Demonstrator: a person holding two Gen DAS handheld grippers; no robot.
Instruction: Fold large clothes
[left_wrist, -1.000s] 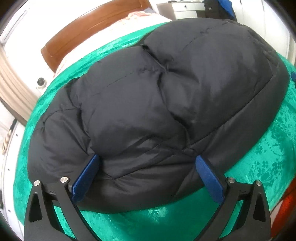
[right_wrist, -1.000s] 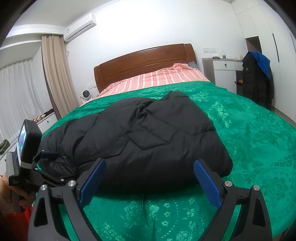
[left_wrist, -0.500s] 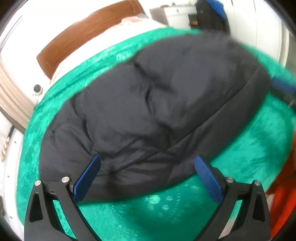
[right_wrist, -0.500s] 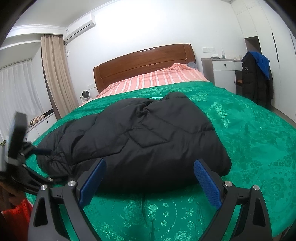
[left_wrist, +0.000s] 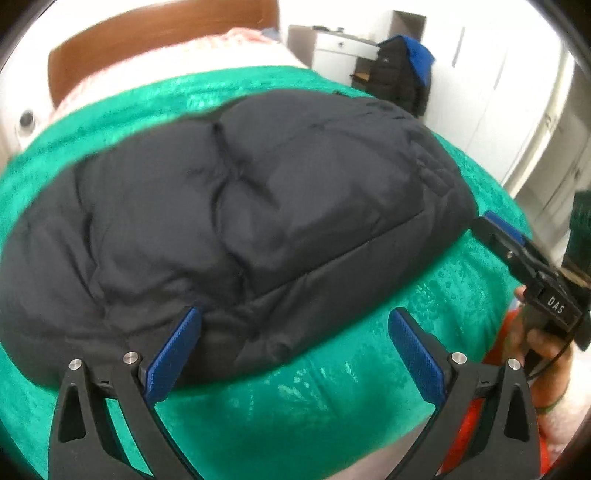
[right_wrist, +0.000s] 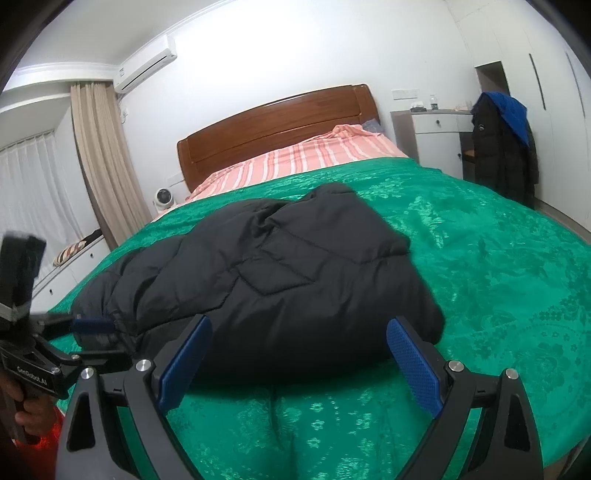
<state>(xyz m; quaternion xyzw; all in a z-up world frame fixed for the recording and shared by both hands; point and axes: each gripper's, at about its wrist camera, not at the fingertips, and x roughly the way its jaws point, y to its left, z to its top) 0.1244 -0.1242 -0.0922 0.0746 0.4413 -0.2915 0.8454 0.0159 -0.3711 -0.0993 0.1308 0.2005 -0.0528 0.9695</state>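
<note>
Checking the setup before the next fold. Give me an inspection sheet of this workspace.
Surface: green bedspread over the bed, striped pink sheet at the head.
Job's things: black padded jacket lying bundled on the bedspread.
Clutter: nothing seen on the bed.
Grippers: left tongs and right tongs both open, empty, at the jacket's near edge.
Cables: thin cord by the hand holding the right tool.
Surroundings: wooden headboard, hanging dark coat, white dresser, curtains, air conditioner.
</note>
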